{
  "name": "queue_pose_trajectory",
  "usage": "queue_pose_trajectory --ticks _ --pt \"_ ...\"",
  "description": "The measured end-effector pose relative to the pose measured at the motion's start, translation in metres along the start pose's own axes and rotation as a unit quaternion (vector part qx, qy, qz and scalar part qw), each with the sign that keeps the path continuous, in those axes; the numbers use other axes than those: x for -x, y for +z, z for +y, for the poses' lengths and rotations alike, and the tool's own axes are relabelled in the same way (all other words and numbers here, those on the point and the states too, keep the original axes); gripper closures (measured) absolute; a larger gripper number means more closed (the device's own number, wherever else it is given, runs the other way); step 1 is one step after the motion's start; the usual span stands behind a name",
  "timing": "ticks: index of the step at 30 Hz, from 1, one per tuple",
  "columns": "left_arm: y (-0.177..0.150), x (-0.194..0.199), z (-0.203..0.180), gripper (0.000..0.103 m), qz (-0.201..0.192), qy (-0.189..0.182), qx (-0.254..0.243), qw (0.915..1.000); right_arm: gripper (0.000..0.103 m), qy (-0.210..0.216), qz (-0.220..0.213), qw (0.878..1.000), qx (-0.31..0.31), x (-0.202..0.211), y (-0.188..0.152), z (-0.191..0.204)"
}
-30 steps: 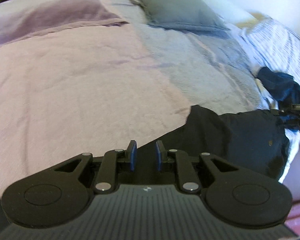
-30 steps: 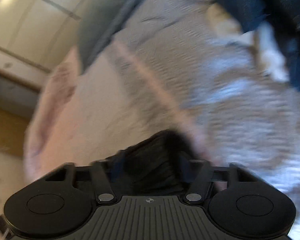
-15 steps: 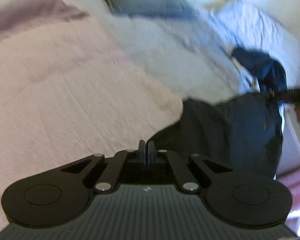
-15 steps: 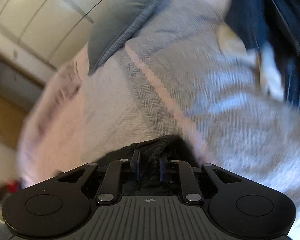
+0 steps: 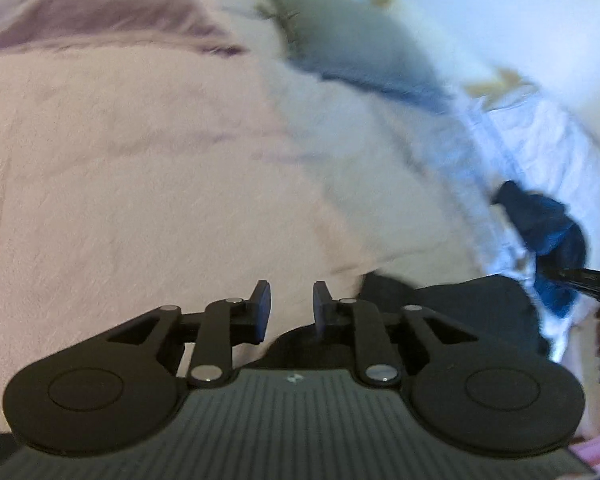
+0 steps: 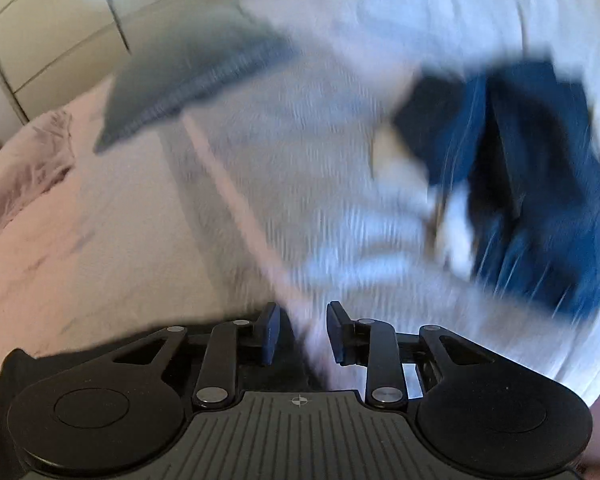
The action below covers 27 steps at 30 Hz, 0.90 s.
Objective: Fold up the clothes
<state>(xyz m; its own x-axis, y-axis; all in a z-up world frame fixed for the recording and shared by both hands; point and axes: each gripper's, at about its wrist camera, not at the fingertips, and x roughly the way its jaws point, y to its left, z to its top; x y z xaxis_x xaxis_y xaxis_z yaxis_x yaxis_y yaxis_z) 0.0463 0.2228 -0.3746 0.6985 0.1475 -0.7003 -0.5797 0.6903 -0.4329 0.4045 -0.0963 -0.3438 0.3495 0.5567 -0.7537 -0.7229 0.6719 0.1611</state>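
Observation:
A black garment [image 5: 460,312] lies flat on the bed, just right of and under my left gripper [image 5: 290,304]. Its jaws are opening, and only the bedspread and a bit of black cloth show in the gap, with nothing pinched. In the right wrist view the same black garment [image 6: 80,356] lies at the lower left, partly hidden under the tool. My right gripper [image 6: 302,328] hangs above the bedspread with its jaws opening and nothing between them. A crumpled blue pile of clothes [image 6: 540,180] lies ahead to the right, and the blue pile [image 5: 552,232] also shows in the left view.
The bed carries a pink cover [image 5: 120,180] on the left and a grey-white herringbone cover [image 6: 300,200] on the right. A grey pillow [image 6: 204,80] lies at the head. Cream cupboard doors [image 6: 60,32] stand beyond the bed.
Half a second ago both grippers were shut, the right one pinching black cloth. Now both stand apart, the cloth is released, and the right gripper has risen and swung towards the blue pile.

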Motion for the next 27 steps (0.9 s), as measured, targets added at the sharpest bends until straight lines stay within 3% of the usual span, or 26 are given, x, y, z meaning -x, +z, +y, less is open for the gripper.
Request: queue_pose_trajectory --ticks 2,4,6,9,11,14,16,19,24,26,27 --pt "0.003 -0.005 -0.017 0.086 0.005 -0.038 -0.020 0.9991 0.073 0.028 -0.027 0.998 0.039 0.010 0.002 0.019" --pt "-0.005 -0.017 -0.037 0.086 0.015 -0.053 -0.048 0.9973 0.073 0.058 -0.014 0.994 0.087 0.002 -0.006 0.045" --pt "-0.015 -0.038 -0.049 0.086 0.017 -0.036 -0.075 0.9964 0.073 0.063 0.002 0.987 0.145 -0.013 -0.020 0.071" --pt "-0.030 -0.074 -0.048 0.088 0.017 0.015 -0.093 0.9954 0.073 0.028 0.019 0.981 0.193 -0.051 -0.043 0.076" --pt "-0.039 -0.089 -0.039 0.096 0.008 0.047 -0.088 0.9950 0.074 0.035 0.029 0.983 0.179 -0.072 -0.051 0.068" --pt "-0.040 -0.080 -0.037 0.096 -0.008 0.066 -0.079 0.9947 0.074 0.040 0.039 0.986 0.156 -0.079 -0.047 0.064" --pt "-0.037 -0.066 -0.042 0.095 -0.017 0.086 -0.088 0.9922 0.073 0.053 0.035 0.992 0.107 -0.065 -0.039 0.056" --pt "-0.032 -0.046 -0.050 0.093 -0.022 0.068 -0.084 0.9939 0.073 0.050 0.015 0.997 0.062 -0.036 -0.027 0.055" --pt "-0.045 -0.050 -0.091 0.092 -0.014 0.007 -0.122 0.9924 0.073 0.074 0.016 0.985 0.156 -0.012 -0.052 0.098" --pt "-0.061 -0.057 -0.091 0.088 0.004 0.025 -0.154 0.9877 0.073 0.050 0.041 0.973 0.224 -0.016 -0.081 0.107" --pt "-0.070 -0.061 -0.091 0.090 0.012 0.034 -0.170 0.9847 0.073 0.026 0.056 0.963 0.261 -0.020 -0.099 0.107"
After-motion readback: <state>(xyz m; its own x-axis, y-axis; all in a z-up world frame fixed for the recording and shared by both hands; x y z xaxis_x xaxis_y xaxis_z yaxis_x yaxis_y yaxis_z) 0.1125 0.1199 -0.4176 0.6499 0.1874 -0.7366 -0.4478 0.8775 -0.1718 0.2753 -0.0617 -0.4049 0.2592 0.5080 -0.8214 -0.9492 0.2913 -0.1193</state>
